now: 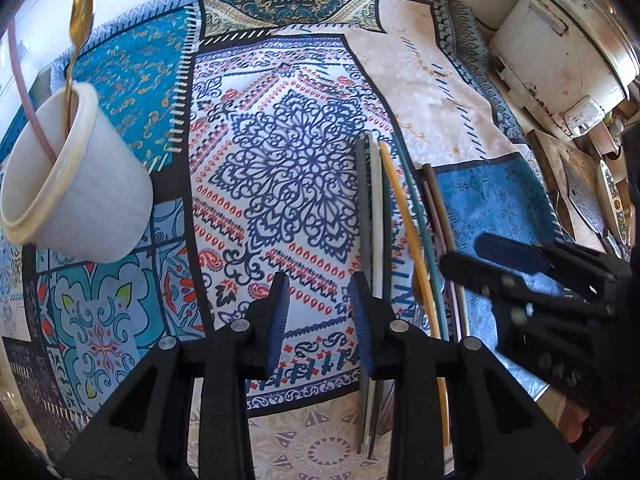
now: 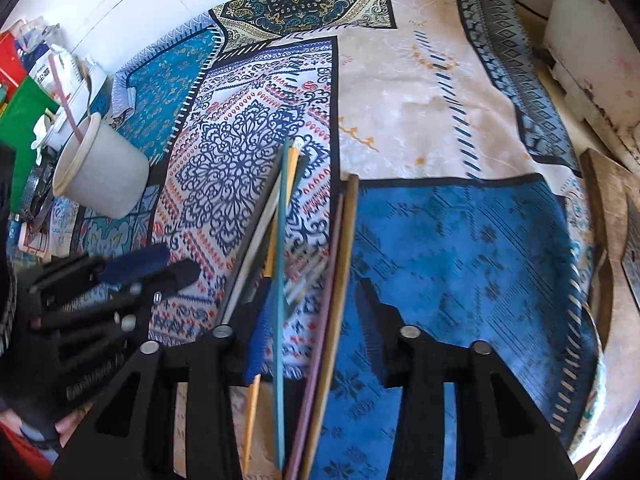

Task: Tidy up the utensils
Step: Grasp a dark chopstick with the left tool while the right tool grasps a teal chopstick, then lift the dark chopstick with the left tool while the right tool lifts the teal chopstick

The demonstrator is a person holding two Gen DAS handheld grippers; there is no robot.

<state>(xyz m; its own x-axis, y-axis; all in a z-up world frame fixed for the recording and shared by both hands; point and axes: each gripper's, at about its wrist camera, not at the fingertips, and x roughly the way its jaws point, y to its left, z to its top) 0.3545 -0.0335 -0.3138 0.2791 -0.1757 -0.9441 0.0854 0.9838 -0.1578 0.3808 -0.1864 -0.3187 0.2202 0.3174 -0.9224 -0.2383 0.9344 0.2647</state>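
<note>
On the patterned patchwork tablecloth, in the left wrist view, a bundle of thin coloured chopsticks lies lengthwise just right of the left gripper. That gripper points steeply down; its jaws stand narrowly apart with only cloth between them, and the right blue pad sits against the grey and white sticks. A white plastic cup stands well to the left, a gold spoon and a pink stick leaning in it. The right gripper shows at the right edge, over the brown sticks.

Seen from the right wrist, the right gripper also tilts steeply down, jaws partly open. A teal stick, a mauve stick and a brown wooden stick run between the jaws; whether the pads press them I cannot tell, as the view is blurred. The left gripper lies at left, the cup beyond it.
</note>
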